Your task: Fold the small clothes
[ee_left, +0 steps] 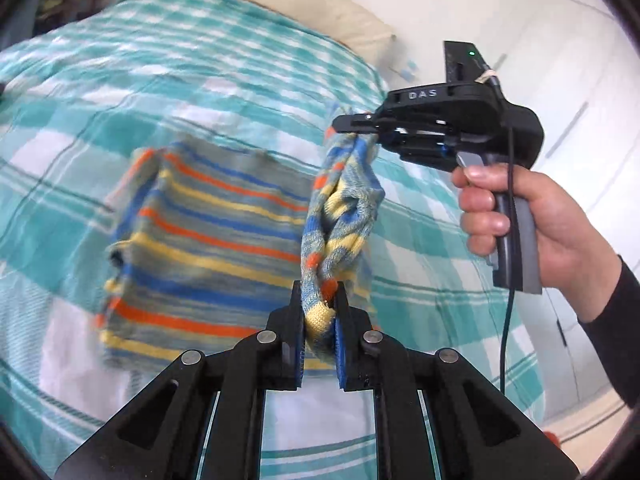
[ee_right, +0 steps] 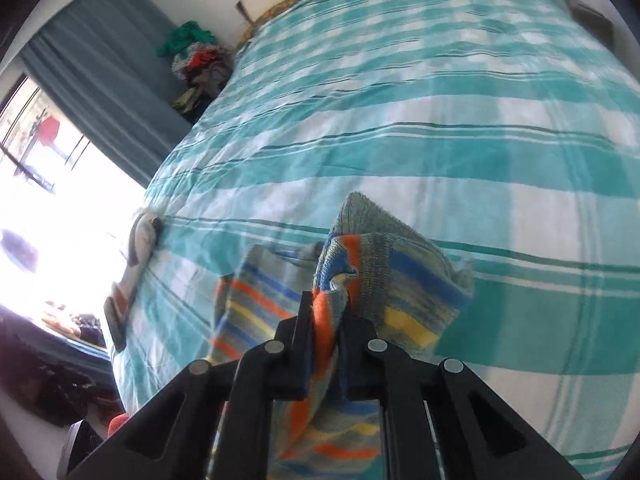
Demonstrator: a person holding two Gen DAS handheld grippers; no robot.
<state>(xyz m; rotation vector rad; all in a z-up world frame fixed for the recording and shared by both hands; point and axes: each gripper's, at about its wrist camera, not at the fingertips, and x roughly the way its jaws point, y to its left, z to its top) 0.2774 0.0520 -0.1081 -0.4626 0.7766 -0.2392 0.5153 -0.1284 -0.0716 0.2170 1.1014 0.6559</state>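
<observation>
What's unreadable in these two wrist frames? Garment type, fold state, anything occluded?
- Striped knit garment: motion blur in the left wrist view; type and fold state unclear.
- Its lower edge: hidden behind the left gripper; in the right wrist view, behind the right gripper.
- Pile of clothes by the curtain: too small to identify.
- Dark objects at the checked bedspread's left edge: blurred, washed out by window glare.

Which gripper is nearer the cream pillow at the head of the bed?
Right. The right gripper holds the striped knit garment up near the far bed edge, just below the cream pillow. The left gripper pinches the same edge farther back.
</observation>
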